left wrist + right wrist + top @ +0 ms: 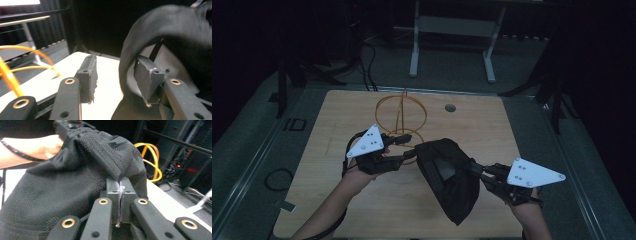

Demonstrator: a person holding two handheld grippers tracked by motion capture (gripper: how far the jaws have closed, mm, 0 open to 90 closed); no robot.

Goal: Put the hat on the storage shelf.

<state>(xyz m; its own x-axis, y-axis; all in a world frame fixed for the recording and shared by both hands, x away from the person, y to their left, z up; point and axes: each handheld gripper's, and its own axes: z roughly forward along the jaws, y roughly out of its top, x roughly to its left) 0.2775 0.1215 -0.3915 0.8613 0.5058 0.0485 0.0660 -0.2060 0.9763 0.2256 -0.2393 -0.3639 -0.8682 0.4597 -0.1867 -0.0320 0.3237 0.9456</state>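
A black fabric cap (447,170) hangs above the wooden table between the two grippers, its pale inside facing up. My right gripper (473,168) is shut on the cap's rim; in the right gripper view the jaws (120,192) pinch a fold of the cap (62,182). My left gripper (410,148) is open at the cap's left edge. In the left gripper view the gripper (117,80) stands wide, with the rim of the cap (175,32) between the jaws and one jaw inside the opening. A yellow wire stand (401,117) rises just behind the left gripper.
The wooden table (362,210) has a grey round hole cover (450,107) at the back. White legs of another table (414,50) stand on the floor beyond. A cable loop (277,179) lies on the floor at the left. The surroundings are dark.
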